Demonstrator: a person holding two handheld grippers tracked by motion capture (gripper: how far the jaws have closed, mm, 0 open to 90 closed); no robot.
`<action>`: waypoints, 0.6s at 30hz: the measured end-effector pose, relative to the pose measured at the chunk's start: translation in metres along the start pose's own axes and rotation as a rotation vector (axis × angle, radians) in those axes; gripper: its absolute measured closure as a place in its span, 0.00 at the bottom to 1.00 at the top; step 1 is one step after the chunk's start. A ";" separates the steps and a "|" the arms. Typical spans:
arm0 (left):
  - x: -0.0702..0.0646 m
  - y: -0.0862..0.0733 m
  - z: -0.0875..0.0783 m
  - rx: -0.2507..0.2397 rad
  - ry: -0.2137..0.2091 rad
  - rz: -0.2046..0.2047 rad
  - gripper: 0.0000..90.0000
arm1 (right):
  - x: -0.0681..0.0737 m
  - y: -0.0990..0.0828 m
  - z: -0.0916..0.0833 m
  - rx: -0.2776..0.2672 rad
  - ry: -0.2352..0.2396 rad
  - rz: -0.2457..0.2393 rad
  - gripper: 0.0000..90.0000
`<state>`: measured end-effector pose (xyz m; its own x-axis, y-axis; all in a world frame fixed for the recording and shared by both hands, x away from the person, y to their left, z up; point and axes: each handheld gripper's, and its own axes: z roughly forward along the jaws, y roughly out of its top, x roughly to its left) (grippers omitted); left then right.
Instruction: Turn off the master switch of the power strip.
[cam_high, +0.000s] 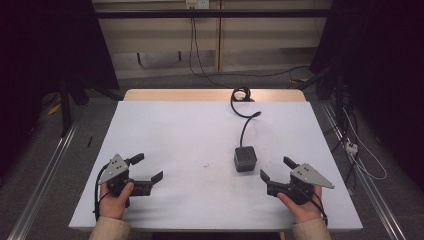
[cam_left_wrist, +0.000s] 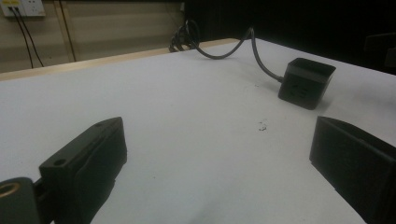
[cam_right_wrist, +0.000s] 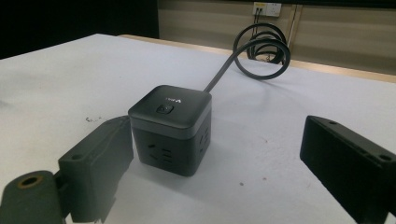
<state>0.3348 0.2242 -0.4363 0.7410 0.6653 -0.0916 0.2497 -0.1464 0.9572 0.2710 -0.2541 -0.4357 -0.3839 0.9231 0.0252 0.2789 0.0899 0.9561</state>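
Black power cube (cam_high: 245, 159) sits right of centre on the white table (cam_high: 175, 130), its cable (cam_high: 243, 107) running to the far edge. The right gripper (cam_high: 276, 169) is just beside it, the left gripper (cam_high: 148, 167) well apart; both are wide open and empty.

wall: beige panels (cam_high: 260, 35) | floor: grey carpet (cam_high: 50, 150) | wall socket (cam_high: 196, 4) | surroundings dark

My high view looks forward and down over the whole counter (cam_high: 165, 125). Both gripper views sit low, near its surface, facing along their own jaws; each shares the socket cube (cam_left_wrist: 306, 83) ahead, closest between the right jaws.
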 end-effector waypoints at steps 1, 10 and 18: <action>0.000 0.000 0.000 -0.001 0.000 0.001 0.04 | 0.000 0.000 0.001 0.002 0.004 0.004 0.11; -0.001 0.000 0.000 0.003 -0.006 0.003 0.04 | 0.002 0.006 0.008 0.032 0.037 0.010 0.16; -0.001 -0.001 0.000 0.001 -0.006 0.001 0.04 | 0.003 0.011 0.012 0.044 0.059 0.005 0.26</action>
<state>0.3341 0.2238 -0.4369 0.7447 0.6609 -0.0926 0.2500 -0.1476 0.9569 0.2834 -0.2462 -0.4288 -0.4331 0.9001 0.0481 0.3190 0.1032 0.9421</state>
